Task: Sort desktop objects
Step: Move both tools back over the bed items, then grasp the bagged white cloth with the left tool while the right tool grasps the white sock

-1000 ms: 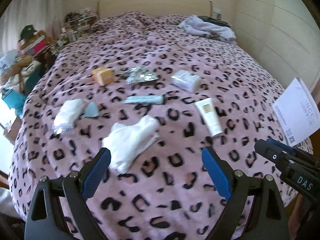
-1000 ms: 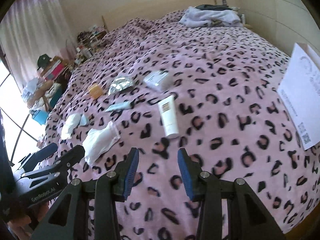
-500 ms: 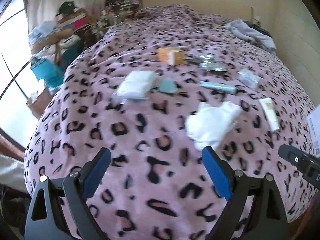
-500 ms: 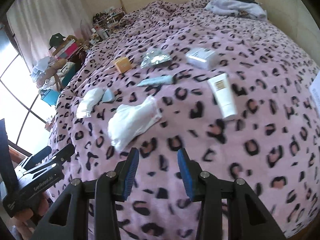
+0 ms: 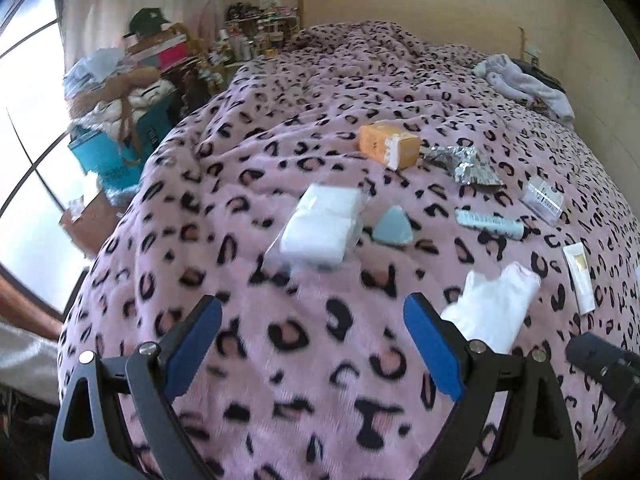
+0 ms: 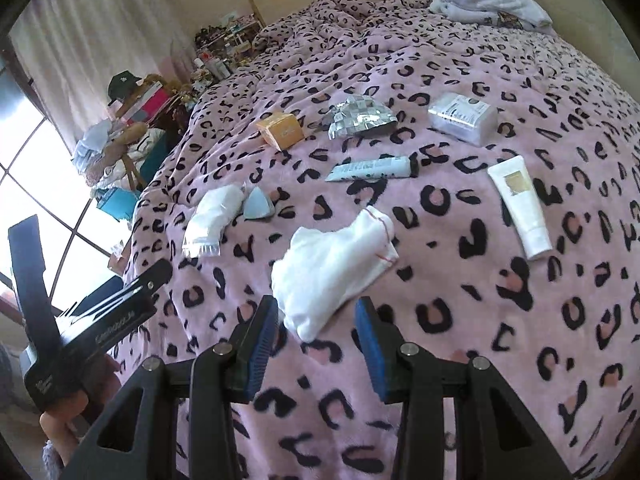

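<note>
Above the bed (image 5: 304, 360), the left gripper (image 5: 312, 340) gapes wide and empty, the packet (image 5: 320, 224) beyond it; the right gripper (image 6: 316, 334) stands half-parted, gripping nothing, the cloth (image 6: 332, 264) just ahead.

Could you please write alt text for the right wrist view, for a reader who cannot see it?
The right gripper, jaws open and empty, hangs over a pink leopard-print blanket, just short of a crumpled white cloth. Beyond lie a white tube, a pale blue tube, an orange box and a silver foil pack.
</note>
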A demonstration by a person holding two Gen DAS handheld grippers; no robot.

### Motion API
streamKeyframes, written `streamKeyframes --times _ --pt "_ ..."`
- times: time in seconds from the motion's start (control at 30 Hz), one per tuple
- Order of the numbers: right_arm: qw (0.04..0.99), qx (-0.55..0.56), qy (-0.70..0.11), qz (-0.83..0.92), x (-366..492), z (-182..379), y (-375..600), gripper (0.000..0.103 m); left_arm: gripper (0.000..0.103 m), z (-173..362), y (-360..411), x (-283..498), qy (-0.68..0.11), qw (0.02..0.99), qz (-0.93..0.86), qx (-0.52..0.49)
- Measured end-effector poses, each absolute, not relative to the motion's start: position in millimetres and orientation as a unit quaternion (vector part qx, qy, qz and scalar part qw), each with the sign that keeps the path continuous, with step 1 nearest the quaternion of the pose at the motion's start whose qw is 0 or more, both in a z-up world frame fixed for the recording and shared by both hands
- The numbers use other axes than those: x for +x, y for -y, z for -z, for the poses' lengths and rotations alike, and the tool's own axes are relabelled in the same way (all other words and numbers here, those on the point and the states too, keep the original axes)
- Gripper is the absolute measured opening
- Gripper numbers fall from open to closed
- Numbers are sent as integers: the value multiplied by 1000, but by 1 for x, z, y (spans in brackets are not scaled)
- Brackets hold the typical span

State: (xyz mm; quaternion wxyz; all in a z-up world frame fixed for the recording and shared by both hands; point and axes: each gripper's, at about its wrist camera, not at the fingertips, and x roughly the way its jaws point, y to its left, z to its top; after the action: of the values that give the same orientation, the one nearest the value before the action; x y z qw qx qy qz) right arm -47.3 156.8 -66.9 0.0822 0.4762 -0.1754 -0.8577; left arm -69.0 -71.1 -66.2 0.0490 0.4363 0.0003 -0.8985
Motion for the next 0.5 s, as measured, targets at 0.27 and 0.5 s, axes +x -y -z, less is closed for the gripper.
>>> streamKeyframes --times 0.27,0.5 --pt "69 494 192 845 -77 84 -145 41 93 89 81 -137 19 42 891 451" --pt "54 514 195 834 -99 101 -139 41 93 115 73 -172 51 26 881 470"
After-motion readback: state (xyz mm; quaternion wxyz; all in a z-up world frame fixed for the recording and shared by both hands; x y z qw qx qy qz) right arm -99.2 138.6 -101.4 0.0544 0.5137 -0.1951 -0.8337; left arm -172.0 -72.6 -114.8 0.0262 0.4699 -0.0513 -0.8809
